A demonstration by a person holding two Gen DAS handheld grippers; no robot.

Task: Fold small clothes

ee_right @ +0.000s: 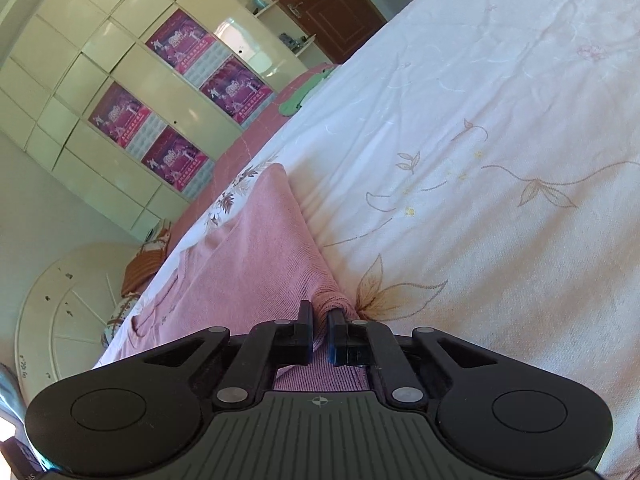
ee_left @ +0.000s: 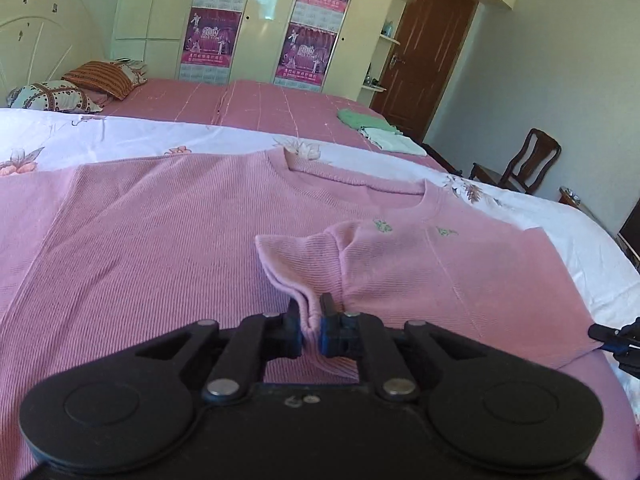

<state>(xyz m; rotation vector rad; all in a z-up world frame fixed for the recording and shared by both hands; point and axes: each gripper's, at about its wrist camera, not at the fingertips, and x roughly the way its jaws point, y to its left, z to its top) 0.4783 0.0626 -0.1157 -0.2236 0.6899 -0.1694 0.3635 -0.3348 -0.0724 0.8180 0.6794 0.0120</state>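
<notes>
Left gripper (ee_left: 311,312): fingers closed on a bunched fold of the pink sweater (ee_left: 160,240); fabric is pinched between the pads and puckers upward just ahead of them. The gripped part is a sleeve end folded in over the sweater's front, forming a raised flap near the centre of the garment.

Right gripper (ee_right: 320,318): fingers closed on the same pink sweater (ee_right: 248,248) at its edge, cloth caught between the pads. The tip of this gripper also shows at the far right edge of the left wrist view (ee_left: 612,334), at the sweater's outer corner.

Sweater lies flat, front up, on a white floral sheet (ee_left: 100,140) spread over the bed; round neckline (ee_left: 360,180) points away from the left camera. Two small green marks sit just below the collar. In the right view the sheet (ee_right: 480,160) is bare beside the sweater's edge.

Beyond the sheet: pink striped bedcover (ee_left: 260,104), with a small stack of folded green and white clothes (ee_left: 380,132) near its far right side. Patterned pillows (ee_left: 80,88) lie against the cream headboard (ee_left: 40,28).

Background: cream wardrobe (ee_left: 264,20) bearing purple posters (ee_left: 212,36), a brown door (ee_left: 432,48), a wooden chair (ee_left: 520,164) against the wall.
</notes>
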